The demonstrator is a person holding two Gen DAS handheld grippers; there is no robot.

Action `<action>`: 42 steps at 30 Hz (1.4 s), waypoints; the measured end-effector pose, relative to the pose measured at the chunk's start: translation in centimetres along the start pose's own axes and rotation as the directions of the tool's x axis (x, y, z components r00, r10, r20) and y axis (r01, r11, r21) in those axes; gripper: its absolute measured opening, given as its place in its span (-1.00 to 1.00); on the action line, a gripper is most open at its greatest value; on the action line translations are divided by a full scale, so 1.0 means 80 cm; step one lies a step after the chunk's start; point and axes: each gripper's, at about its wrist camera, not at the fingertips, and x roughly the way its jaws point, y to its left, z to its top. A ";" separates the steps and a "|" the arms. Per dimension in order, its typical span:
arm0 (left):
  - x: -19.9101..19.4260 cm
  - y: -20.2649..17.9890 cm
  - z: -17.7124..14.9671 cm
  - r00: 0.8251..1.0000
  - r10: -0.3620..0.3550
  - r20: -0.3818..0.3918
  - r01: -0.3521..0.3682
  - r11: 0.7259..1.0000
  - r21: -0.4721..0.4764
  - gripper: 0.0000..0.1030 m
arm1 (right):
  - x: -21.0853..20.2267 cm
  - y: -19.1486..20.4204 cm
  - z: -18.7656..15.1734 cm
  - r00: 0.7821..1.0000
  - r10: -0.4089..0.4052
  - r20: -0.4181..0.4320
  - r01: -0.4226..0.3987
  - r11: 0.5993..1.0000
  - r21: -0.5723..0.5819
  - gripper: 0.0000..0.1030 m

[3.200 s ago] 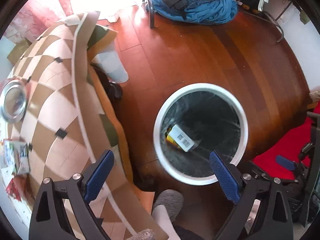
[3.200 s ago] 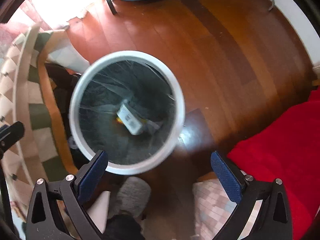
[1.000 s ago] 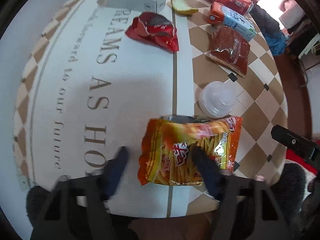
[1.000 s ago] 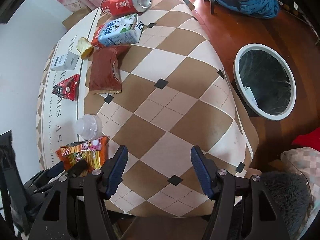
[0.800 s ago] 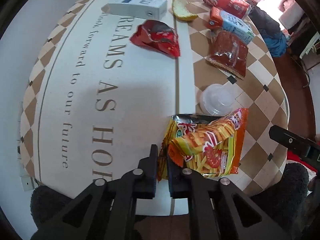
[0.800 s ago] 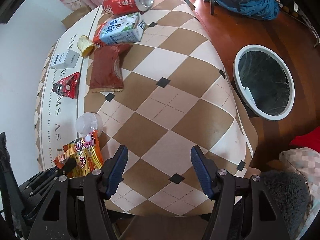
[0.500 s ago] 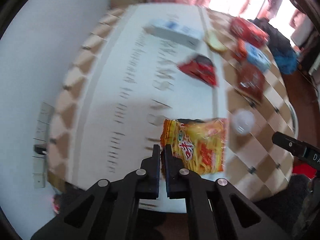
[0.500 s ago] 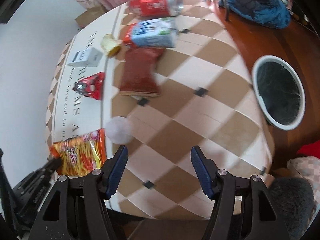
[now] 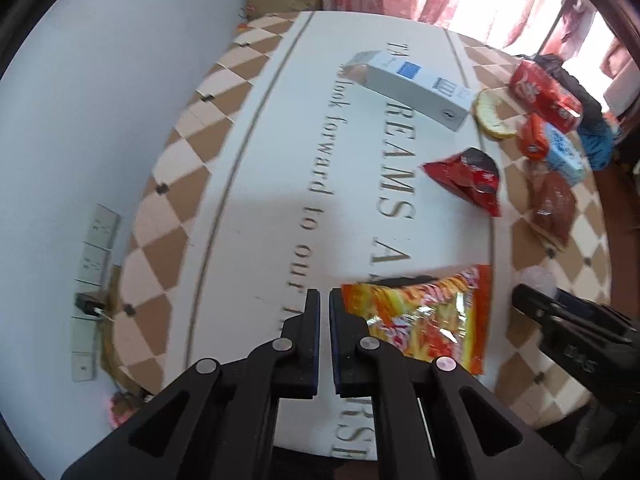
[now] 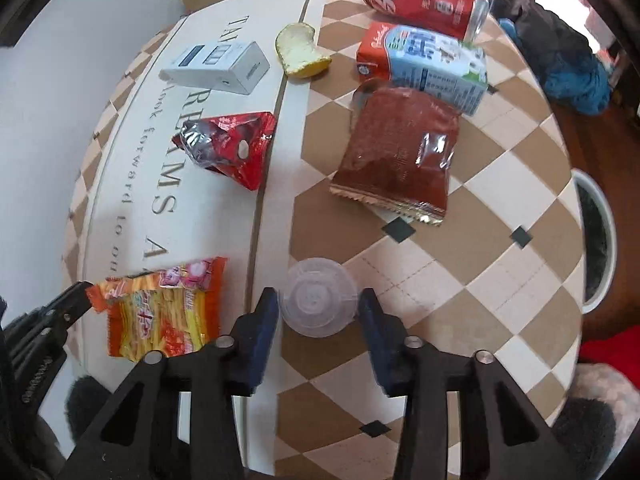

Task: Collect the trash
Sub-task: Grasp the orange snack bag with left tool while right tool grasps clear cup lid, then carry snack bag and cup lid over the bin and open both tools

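Right wrist view: white-rimmed trash bin (image 10: pixel 596 240) at right edge on wooden floor, dark inside, contents not discernible. Clear plastic cup (image 10: pixel 318 298), round and translucent, lower centre on tabletop (image 10: pixel 472 248), standing between blue pads of right hand-held gripper (image 10: pixel 318 312), jaws spread to either side, contact not clear. Orange-yellow crinkled snack bag (image 10: pixel 160 312) at lower left, pinched at its corner by left hand-held gripper (image 9: pixel 324 320), jaws pressed nearly together on the foil edge. Red soda can (image 10: pixel 424 2) lying on its side at top, white characters on it, not readable. Blue-and-white milk carton (image 10: pixel 424 64) with orange end just below can, print too small. Dark red foil pouch (image 10: pixel 396 152) flat beside carton, touching it. Crumpled red wrapper (image 10: pixel 232 144) left of centre. White rectangular box (image 10: pixel 218 66) with blue label at upper left; bitten bread slice (image 10: pixel 300 50) beside it. Cloth printed with "REAMS", "look forward to our"; brown and cream diamond pattern elsewhere.
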 end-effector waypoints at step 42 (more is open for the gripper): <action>-0.055 -0.011 -0.031 0.994 -0.059 0.095 0.070 0.990 -0.122 -0.94 | -0.066 -0.090 -0.035 0.995 0.061 0.080 -0.071 0.988 0.140 -0.16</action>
